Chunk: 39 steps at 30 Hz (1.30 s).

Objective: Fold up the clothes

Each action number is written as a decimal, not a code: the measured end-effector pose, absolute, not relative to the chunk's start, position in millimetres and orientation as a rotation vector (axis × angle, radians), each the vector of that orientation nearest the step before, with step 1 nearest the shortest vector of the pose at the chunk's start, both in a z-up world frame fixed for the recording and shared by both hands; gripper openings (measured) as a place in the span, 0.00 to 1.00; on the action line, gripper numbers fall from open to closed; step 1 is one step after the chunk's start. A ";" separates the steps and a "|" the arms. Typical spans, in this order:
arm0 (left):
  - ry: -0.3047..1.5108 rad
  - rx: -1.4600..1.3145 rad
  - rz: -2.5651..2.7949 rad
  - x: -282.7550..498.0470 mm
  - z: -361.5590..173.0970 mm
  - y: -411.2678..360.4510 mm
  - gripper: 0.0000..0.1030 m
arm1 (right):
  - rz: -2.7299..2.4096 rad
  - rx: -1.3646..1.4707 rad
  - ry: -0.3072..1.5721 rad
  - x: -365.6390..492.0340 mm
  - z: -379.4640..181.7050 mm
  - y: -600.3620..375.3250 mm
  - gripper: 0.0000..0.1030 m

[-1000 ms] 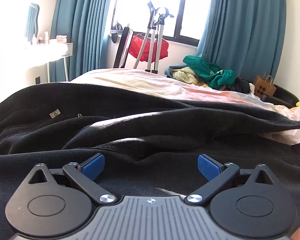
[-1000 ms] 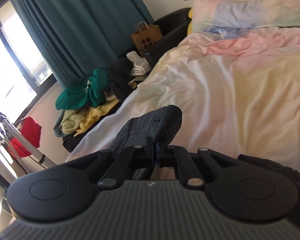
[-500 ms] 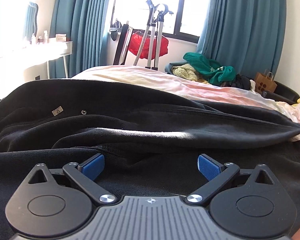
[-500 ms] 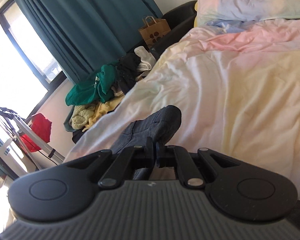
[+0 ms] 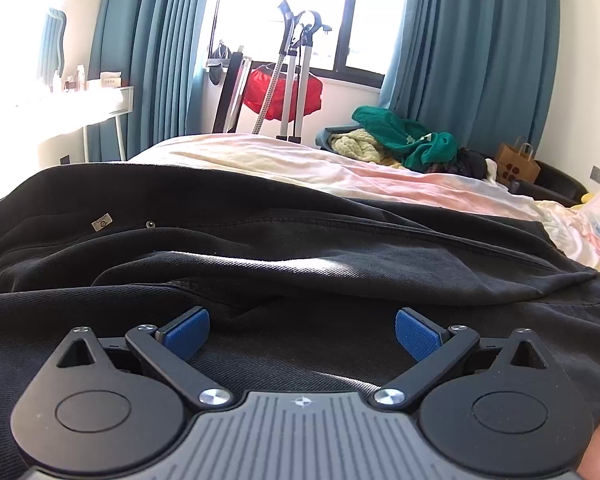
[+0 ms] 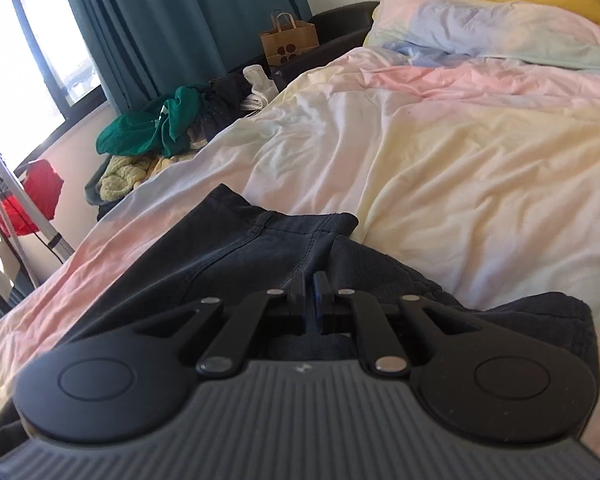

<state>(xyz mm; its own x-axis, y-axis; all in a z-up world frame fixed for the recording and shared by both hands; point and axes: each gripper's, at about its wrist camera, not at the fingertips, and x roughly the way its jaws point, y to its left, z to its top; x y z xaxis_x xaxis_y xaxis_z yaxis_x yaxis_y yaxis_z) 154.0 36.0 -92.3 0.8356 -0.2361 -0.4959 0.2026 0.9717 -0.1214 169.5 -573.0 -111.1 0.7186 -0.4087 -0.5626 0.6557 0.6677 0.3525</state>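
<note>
Your left gripper (image 5: 302, 330) sits spread wide over the black trousers (image 5: 300, 240), its 2 blue pads (image 5: 416, 336) gripping nothing. Your right gripper (image 6: 311, 286) is clenched on a trouser hem (image 6: 284, 236), which lies on the pastel duvet (image 6: 480, 152) toward 12 o'clock.

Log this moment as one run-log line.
step: fold | left claw: open over black garment | right claw: shut on black garment hem | garment on bed
</note>
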 end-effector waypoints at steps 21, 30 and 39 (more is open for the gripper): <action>0.652 -0.207 -0.083 64.0 -31.7 109.3 0.98 | -0.309 0.376 0.490 65.2 -69.3 -458.7 0.08; 0.730 -0.303 -0.127 47.1 -22.0 179.3 1.00 | -0.335 0.377 0.534 75.7 -84.0 -469.3 0.09; 0.754 -0.486 -0.237 43.7 -36.7 199.2 1.00 | -0.348 0.358 0.527 75.5 -83.5 -467.3 0.47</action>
<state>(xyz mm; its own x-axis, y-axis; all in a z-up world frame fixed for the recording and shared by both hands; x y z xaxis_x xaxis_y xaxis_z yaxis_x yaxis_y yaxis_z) 43.7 199.2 -36.7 0.7094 -0.3746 -0.5969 0.0341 0.8642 -0.5019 75.5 -467.3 -83.5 0.8091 -0.2280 -0.5416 0.4085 0.8808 0.2394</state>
